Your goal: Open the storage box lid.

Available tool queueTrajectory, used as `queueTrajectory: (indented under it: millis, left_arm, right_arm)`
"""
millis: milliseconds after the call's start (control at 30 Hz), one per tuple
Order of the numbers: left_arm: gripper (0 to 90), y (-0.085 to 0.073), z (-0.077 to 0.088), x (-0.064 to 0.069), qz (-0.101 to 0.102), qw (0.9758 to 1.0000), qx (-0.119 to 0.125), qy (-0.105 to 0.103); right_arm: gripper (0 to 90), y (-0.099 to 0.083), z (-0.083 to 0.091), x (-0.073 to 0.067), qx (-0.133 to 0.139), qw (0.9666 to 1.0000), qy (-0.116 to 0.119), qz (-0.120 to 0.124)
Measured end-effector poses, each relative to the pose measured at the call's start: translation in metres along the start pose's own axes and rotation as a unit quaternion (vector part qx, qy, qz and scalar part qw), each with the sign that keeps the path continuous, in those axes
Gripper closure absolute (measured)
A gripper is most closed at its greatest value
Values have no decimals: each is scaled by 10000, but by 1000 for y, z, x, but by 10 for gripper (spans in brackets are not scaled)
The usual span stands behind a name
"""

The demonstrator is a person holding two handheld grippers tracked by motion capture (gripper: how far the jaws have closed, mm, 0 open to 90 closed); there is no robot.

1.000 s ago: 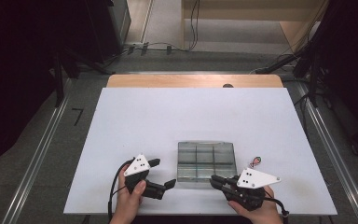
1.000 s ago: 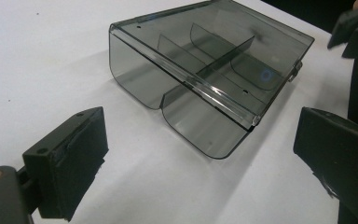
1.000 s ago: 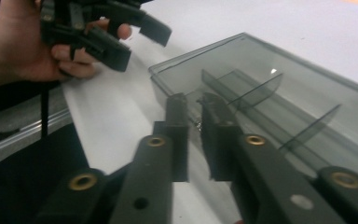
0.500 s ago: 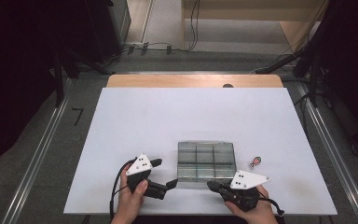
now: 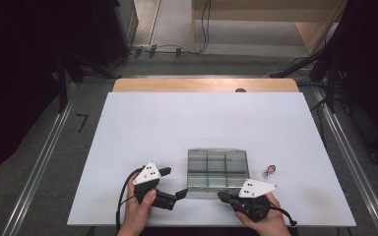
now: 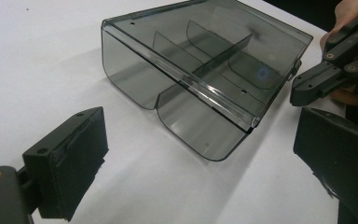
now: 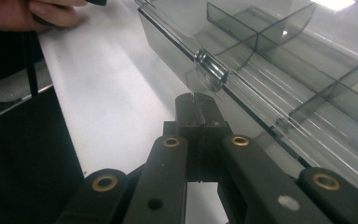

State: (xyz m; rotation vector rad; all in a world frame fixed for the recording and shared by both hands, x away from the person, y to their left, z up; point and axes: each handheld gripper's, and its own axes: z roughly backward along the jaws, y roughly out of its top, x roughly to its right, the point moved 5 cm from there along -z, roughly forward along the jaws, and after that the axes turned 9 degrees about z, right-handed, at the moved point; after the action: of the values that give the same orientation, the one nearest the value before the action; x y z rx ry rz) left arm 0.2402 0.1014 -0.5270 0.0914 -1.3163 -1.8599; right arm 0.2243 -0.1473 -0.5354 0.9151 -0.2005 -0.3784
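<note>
At the near edge of the white table (image 5: pixel 142 123), two hands with grippers: left gripper (image 5: pixel 171 184) in the left hand (image 5: pixel 139 209), jaws spread wide apart, nothing between them, aimed at the near left corner of the smoky clear divided box (image 5: pixel 218 169); right gripper (image 5: pixel 222 196) in the right hand (image 5: pixel 263 223), jaws pressed together on nothing, tips just beside the box's near front edge. From the left gripper view, box (image 6: pixel 200 70) with lid down, rounded front flaps toward the jaws, inner dividers visible through the plastic, right gripper (image 6: pixel 307 86) at its far corner. From the right gripper view, closed tips (image 7: pixel 196 105) near a small clear latch on the box rim (image 7: pixel 212 70). Right of the box, apart from it, a small red and green item (image 5: pixel 269 170), too small to identify. Farther off, a wooden strip (image 5: pixel 204 85) at the table's far edge, then cables (image 5: pixel 162 48) on the floor. No readable writing anywhere
</note>
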Motion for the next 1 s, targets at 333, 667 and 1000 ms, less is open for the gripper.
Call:
queueTrajectory:
  millis: [333,667,1000]
  left_arm:
    - [13,0,-1,0,3,10000,0,2]
    - [12,0,-1,-1,38,10000,-3,53]
    - [11,0,-1,-1,40,10000,0,57]
  right_arm:
    - [884,-1,-1,3,-33,9999,-101,-114]
    - [884,0,0,3,2,9998,-151,-116]
    - [885,1,1,3,43,9998,-176,-122]
